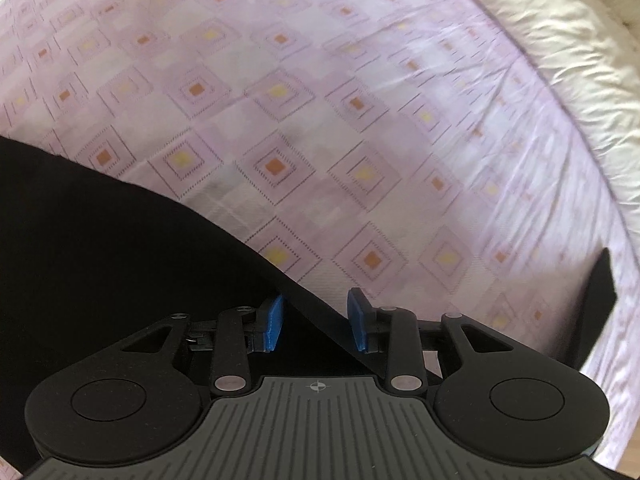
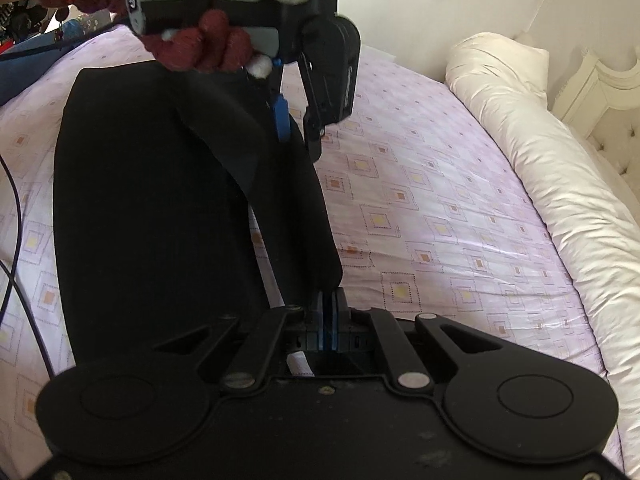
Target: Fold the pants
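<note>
Pants [image 2: 160, 200] mid-fold on bedsheet [image 2: 440, 200]; right gripper [image 2: 329, 312] pinching an edge; left gripper [image 1: 316, 322] spread, fabric between, unclamped; next likely lay the held edge flat.

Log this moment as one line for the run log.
task: fold pants | right gripper: shut on pants | left gripper: open, pants edge between pads | surface: bed sheet
</note>
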Motion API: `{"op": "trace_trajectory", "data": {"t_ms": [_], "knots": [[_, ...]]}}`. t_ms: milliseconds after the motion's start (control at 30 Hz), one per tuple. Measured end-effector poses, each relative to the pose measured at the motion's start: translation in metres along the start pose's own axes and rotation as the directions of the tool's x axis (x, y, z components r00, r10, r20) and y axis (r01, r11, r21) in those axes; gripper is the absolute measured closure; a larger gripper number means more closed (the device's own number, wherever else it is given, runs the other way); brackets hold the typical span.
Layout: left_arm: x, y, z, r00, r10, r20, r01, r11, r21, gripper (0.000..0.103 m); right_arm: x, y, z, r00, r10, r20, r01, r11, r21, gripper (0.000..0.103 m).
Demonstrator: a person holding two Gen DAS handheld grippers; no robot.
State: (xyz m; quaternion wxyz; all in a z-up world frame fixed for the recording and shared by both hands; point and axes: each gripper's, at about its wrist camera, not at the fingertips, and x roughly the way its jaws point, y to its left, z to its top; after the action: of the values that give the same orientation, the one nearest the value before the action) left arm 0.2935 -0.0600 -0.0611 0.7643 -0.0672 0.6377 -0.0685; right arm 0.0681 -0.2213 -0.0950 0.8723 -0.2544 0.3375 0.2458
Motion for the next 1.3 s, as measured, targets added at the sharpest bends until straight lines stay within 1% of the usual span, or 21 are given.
{"op": "trace_trajectory", "data": {"t_ms": [33,67,100,167,233,267,333,367,467,567,633,667,800,867,933,1000,1067,1100,1200,1267,1300], "knots": [[0.004,-0.001,0.001,1.0,0.008,-0.004,-0.008,1.0,0.006,0.072,-0.001,0.0,-0.001,1.0,0.001,0.001,-0.001,1.0,0.004,0.098],[0.005,-0.002,0.0,1.0,0.014,0.009,-0.014,1.0,0.011,0.08,-0.003,0.0,-0.002,1.0,0.002,0.003,-0.002,1.0,0.009,0.098],[0.003,-0.002,-0.003,0.999,0.032,0.038,-0.032,0.999,0.013,0.094,-0.004,-0.002,-0.001,1.0,0.001,0.005,-0.001,1.0,0.013,0.098],[-0.008,-0.003,-0.013,0.995,0.03,0.1,-0.033,0.999,0.03,0.094,-0.007,-0.002,-0.001,1.0,-0.004,0.007,0.004,1.0,0.024,0.098],[-0.028,-0.003,-0.031,0.984,0.032,0.173,-0.044,0.997,0.063,0.097,-0.012,-0.002,0.0,1.0,-0.012,0.008,0.012,0.999,0.037,0.098],[-0.04,-0.002,-0.042,0.977,0.031,0.213,-0.05,0.995,0.084,0.097,-0.014,-0.002,0.0,1.0,-0.013,0.009,0.012,0.999,0.044,0.098],[-0.067,0.002,-0.072,0.952,0.003,0.305,-0.042,0.992,0.12,0.097,-0.018,-0.004,0.0,1.0,-0.006,0.009,0.006,0.998,0.069,0.098],[-0.077,0.005,-0.086,0.943,-0.011,0.333,-0.037,0.99,0.136,0.097,-0.021,-0.005,-0.001,1.0,-0.003,0.009,0.002,0.996,0.084,0.098],[-0.096,0.021,-0.133,0.931,-0.051,0.362,-0.006,0.988,0.153,0.098,-0.03,-0.009,-0.004,0.999,0.038,-0.008,-0.037,0.988,0.15,0.097],[-0.098,0.04,-0.177,0.923,-0.063,0.381,0.002,0.987,0.158,0.098,-0.037,-0.012,-0.01,0.996,0.082,-0.026,-0.074,0.972,0.224,0.095],[-0.091,0.05,-0.203,0.93,-0.066,0.362,0.011,0.988,0.152,0.098,-0.042,-0.015,-0.015,0.994,0.111,-0.025,-0.099,0.952,0.289,0.093],[-0.083,0.055,-0.214,0.938,-0.068,0.341,0.019,0.989,0.145,0.098,-0.046,-0.018,-0.017,0.992,0.121,-0.017,-0.109,0.94,0.324,0.088],[-0.056,0.068,-0.227,0.959,-0.083,0.271,0.053,0.992,0.115,0.097,-0.06,-0.04,-0.024,0.993,0.119,0.008,-0.107,0.857,0.504,0.077],[-0.051,0.073,-0.227,0.961,-0.094,0.261,0.068,0.992,0.107,0.097,-0.066,-0.054,-0.027,0.998,0.061,-0.014,-0.04,0.803,0.594,0.067],[-0.049,0.074,-0.226,0.957,-0.108,0.27,0.077,0.99,0.122,0.097,-0.065,-0.071,-0.028,0.996,-0.034,-0.083,0.08,0.755,0.651,0.064],[-0.049,0.072,-0.222,0.96,-0.108,0.258,0.072,0.987,0.143,0.097,-0.057,-0.087,-0.028,0.979,-0.123,-0.163,0.202,0.7,0.685,0.059],[-0.05,0.074,-0.217,0.964,-0.119,0.24,0.082,0.984,0.159,0.096,-0.044,-0.105,-0.029,0.954,-0.181,-0.238,0.298,0.614,0.731,0.056],[-0.05,0.076,-0.213,0.965,-0.129,0.229,0.093,0.983,0.161,0.096,-0.035,-0.119,-0.032,0.941,-0.198,-0.273,0.337,0.565,0.753,0.056],[-0.05,0.083,-0.207,0.964,-0.166,0.206,0.136,0.979,0.154,0.096,-0.005,-0.139,-0.035,0.912,-0.232,-0.339,0.41,0.453,0.792,0.056],[-0.051,0.089,-0.204,0.962,-0.192,0.194,0.166,0.976,0.143,0.096,0.017,-0.146,-0.031,0.889,-0.252,-0.382,0.456,0.42,0.785,0.055],[-0.052,0.094,-0.206,0.96,-0.204,0.19,0.18,0.974,0.135,0.096,0.029,-0.15,-0.028,0.871,-0.266,-0.413,0.49,0.41,0.769,0.055]]}}
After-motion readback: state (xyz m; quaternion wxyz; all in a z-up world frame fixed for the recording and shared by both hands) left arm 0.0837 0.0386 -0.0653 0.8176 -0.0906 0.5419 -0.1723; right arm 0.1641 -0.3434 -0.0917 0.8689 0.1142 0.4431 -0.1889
